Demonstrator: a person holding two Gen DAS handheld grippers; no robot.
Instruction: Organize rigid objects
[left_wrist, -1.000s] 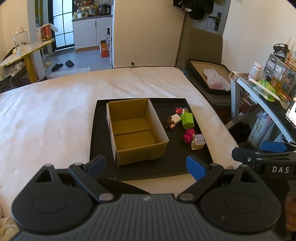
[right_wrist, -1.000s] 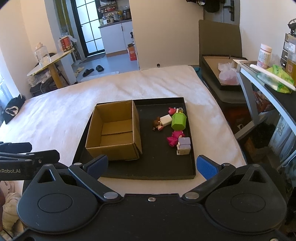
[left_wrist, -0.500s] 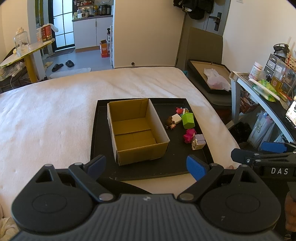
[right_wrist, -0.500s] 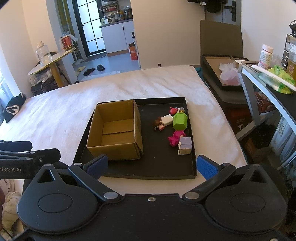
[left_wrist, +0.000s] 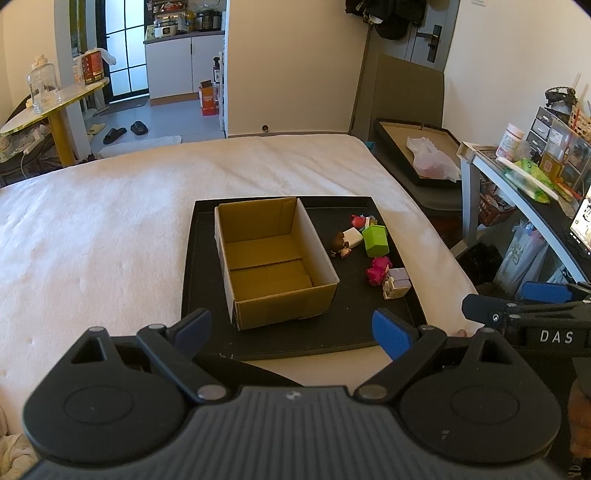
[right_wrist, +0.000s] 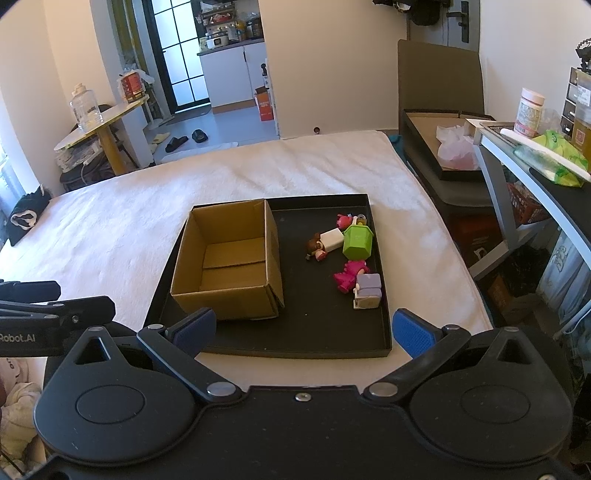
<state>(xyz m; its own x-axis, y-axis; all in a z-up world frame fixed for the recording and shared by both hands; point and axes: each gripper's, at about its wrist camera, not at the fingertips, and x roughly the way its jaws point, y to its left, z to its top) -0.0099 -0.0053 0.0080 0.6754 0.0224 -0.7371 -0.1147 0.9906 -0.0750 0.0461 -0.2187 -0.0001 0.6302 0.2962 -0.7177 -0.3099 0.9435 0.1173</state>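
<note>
Barely any shift since the earlier frames: your left gripper (left_wrist: 291, 328) and right gripper (right_wrist: 303, 329) stay spread wide, holding nothing. Cardboard box (left_wrist: 271, 258) sits empty on the black tray (right_wrist: 325, 332), straight ahead of your left jaws. Toys, including the green block (right_wrist: 357, 242), lie ahead of your right jaws.

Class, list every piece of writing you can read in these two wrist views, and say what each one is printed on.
"DAS" – on the right tongs, seen in the left wrist view.
"Robot.AI" – on the left tongs, seen in the right wrist view; its start is cut off.
Red canister, white jar: labels too small to read.
</note>
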